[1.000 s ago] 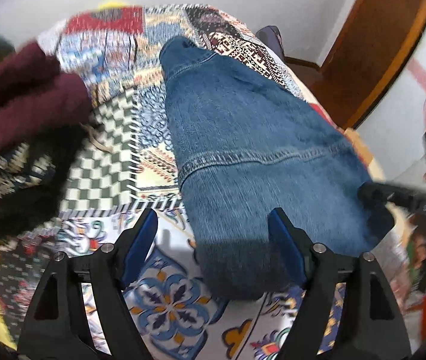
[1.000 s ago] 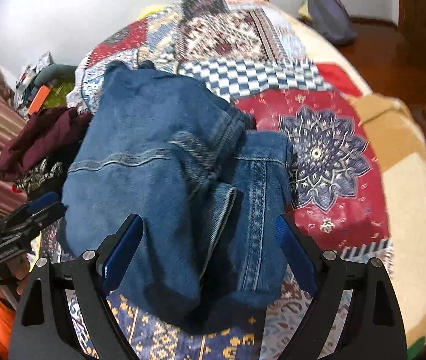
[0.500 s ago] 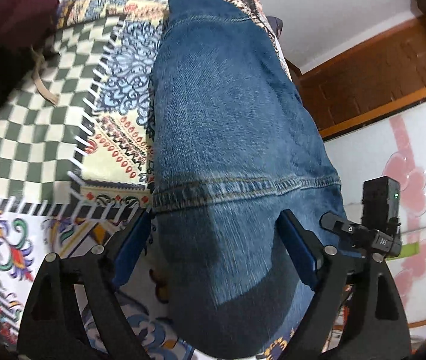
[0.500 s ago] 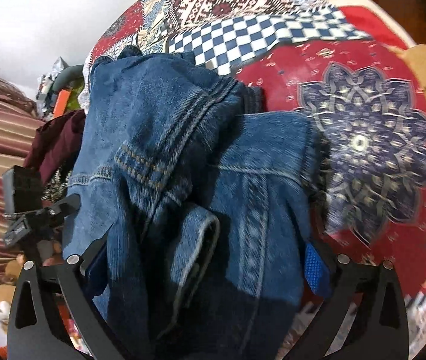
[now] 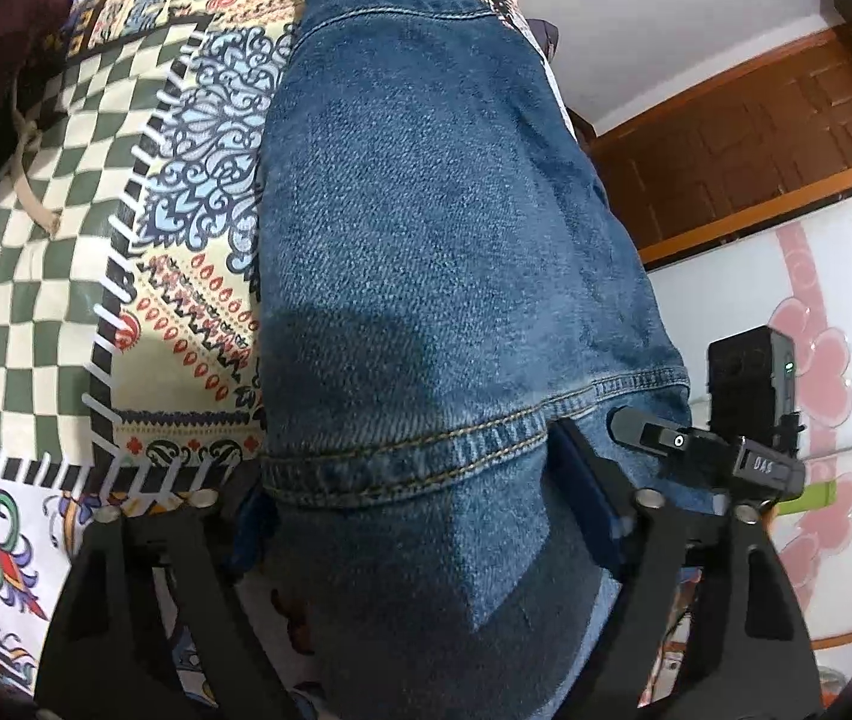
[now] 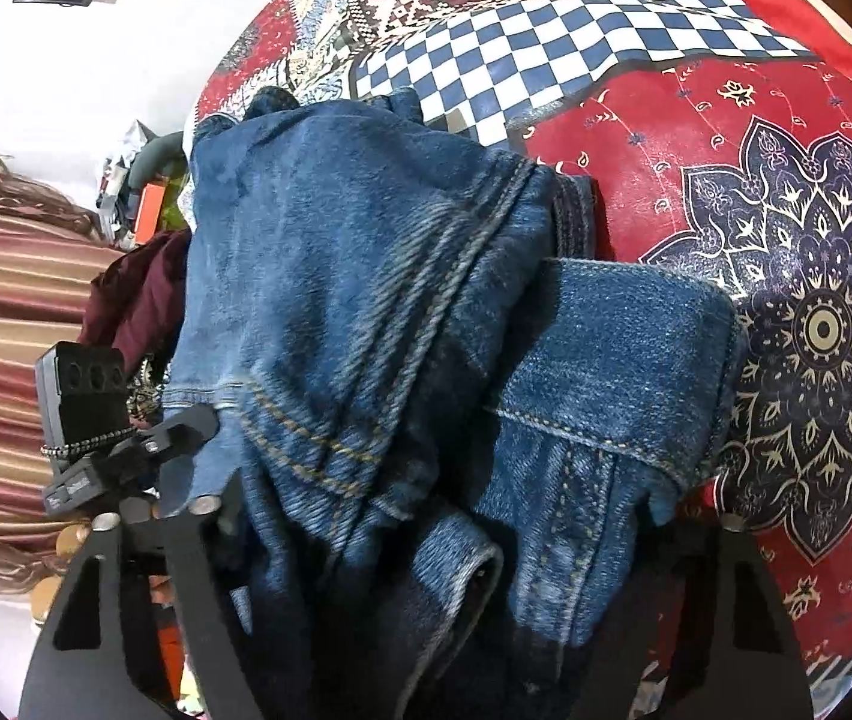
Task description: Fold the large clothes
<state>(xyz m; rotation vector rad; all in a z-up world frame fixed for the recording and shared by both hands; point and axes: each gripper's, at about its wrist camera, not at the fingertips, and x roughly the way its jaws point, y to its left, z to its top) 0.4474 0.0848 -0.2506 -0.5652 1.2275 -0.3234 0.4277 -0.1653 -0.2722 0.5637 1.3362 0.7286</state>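
Two hand-held grippers bear down on a blue denim garment (image 5: 438,276) lying bunched on a patchwork bedspread (image 5: 36,312) of checks, florals and a red mandala panel. The left gripper (image 5: 408,510) straddles the near end of the denim just below a stitched seam, its jaws closing with the cloth between them; the blue-padded fingers (image 5: 585,504) sit hard against the fabric on both sides, pinching it into a ridge. The right gripper (image 6: 444,540) works the other side of the same garment (image 6: 366,300), where folded layers, a cuff and double-stitched seams pile between its jaws; these too are closing, and the denim buries the fingers so fully that it cannot be told whether the pads already press on the cloth. From the left wrist view, the right tool's black body (image 5: 720,450) shows at the far edge of the denim. From the right wrist view, the left tool (image 6: 102,432) shows at the garment's left edge. A maroon garment (image 6: 138,294) lies beside the denim, against a striped curtain (image 6: 12,312).
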